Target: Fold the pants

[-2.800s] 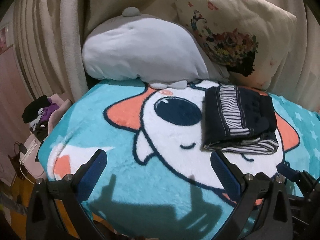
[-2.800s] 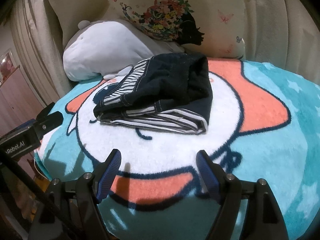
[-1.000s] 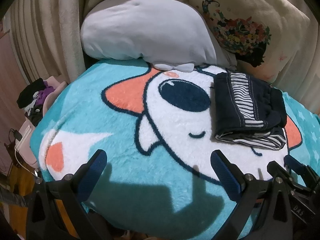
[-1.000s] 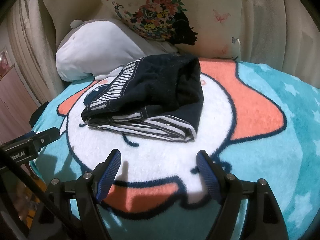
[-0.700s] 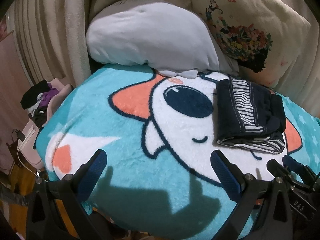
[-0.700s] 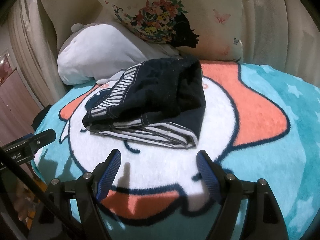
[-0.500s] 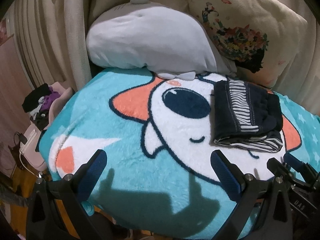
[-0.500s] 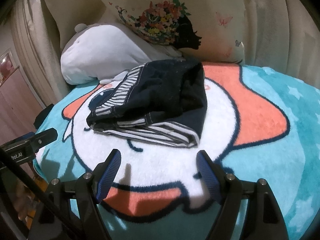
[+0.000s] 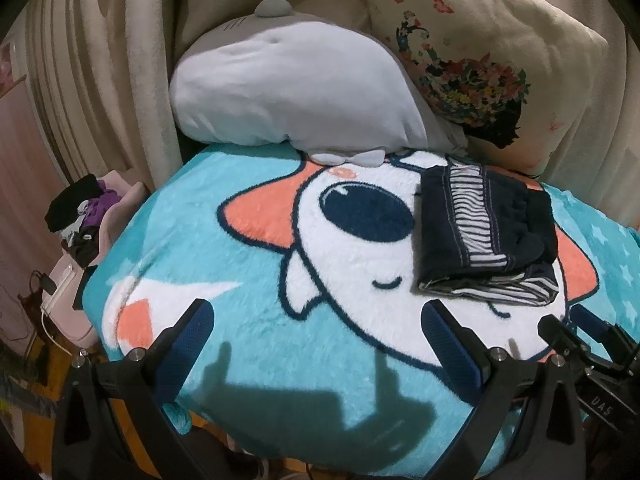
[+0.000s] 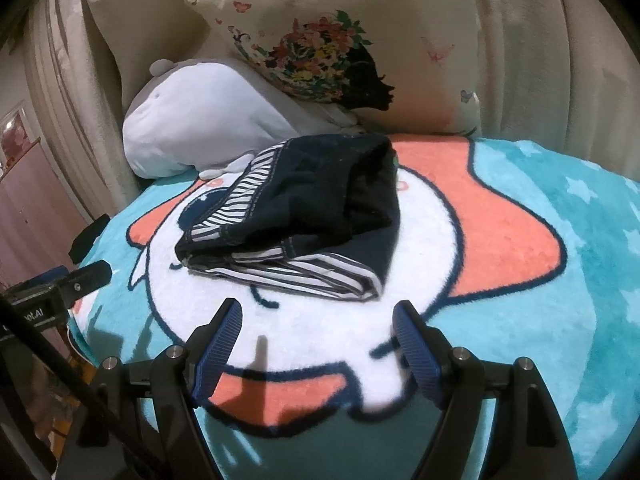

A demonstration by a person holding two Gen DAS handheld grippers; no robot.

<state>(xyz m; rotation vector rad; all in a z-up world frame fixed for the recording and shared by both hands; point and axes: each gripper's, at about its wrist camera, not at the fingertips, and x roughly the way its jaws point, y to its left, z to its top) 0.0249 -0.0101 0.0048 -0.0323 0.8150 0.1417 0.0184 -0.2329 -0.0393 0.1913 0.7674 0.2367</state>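
Both grippers, left (image 9: 320, 330) and right (image 10: 318, 330), hover low over the blanket (image 10: 540, 320) with jaws apart, holding nothing. The folded pants (image 10: 304, 216) lie on the blanket just ahead of the right gripper. Behind are two pillows and a curtain.

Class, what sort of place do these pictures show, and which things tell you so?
Probably a bedroom or a living-room sofa: a fleece blanket, a plush pillow, a floral cushion, and folded pants lying on the blanket.

Folded pants (image 9: 486, 236) lie on blanket (image 9: 248, 272), apparently beyond open left tool (image 9: 316, 328).
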